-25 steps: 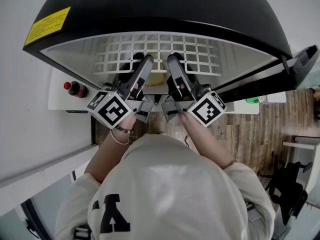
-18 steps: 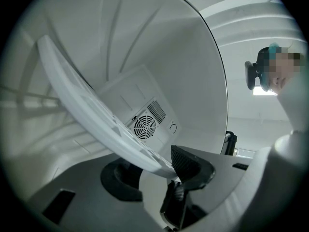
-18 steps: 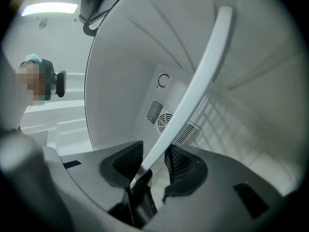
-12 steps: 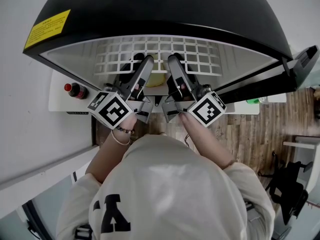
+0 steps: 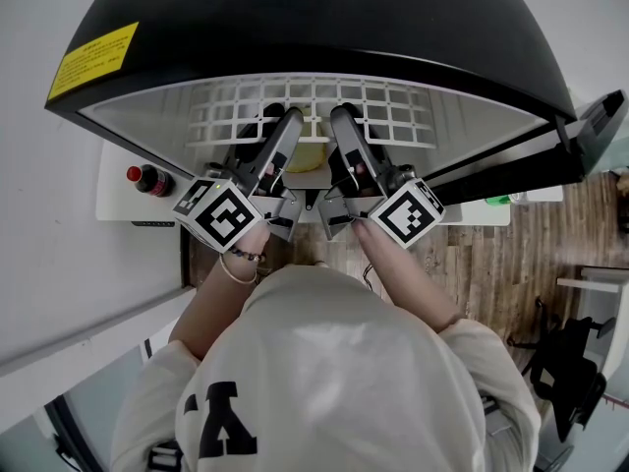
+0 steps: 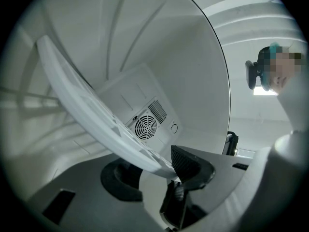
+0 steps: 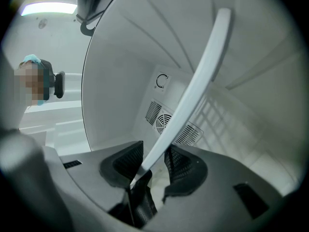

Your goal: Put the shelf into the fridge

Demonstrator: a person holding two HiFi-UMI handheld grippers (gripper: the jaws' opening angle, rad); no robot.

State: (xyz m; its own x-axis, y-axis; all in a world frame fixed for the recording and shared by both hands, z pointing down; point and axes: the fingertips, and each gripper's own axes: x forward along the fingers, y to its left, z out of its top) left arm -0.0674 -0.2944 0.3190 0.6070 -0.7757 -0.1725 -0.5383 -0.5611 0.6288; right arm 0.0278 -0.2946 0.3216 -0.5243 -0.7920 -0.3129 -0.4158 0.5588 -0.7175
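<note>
The white wire shelf (image 5: pixel 398 118) lies inside the black fridge (image 5: pixel 314 18), its grid reaching toward the back wall. Both grippers reach in side by side at its front edge. In the left gripper view the shelf (image 6: pixel 87 110) runs as a slanted white bar from the upper left down into my left gripper (image 6: pixel 155 170), which is shut on its rim. In the right gripper view the shelf (image 7: pixel 193 95) slants up to the right out of my right gripper (image 7: pixel 150 164), shut on it between both dark pads. From above, my left gripper (image 5: pixel 291 120) and right gripper (image 5: pixel 341 118) stand close together.
A round fan vent (image 6: pixel 145 126) sits on the fridge's back wall. The fridge door (image 5: pixel 590 126) stands open at the right. A red-capped cola bottle (image 5: pixel 147 176) rests on a white ledge at the left. A yellow item (image 5: pixel 307 153) lies low between the grippers.
</note>
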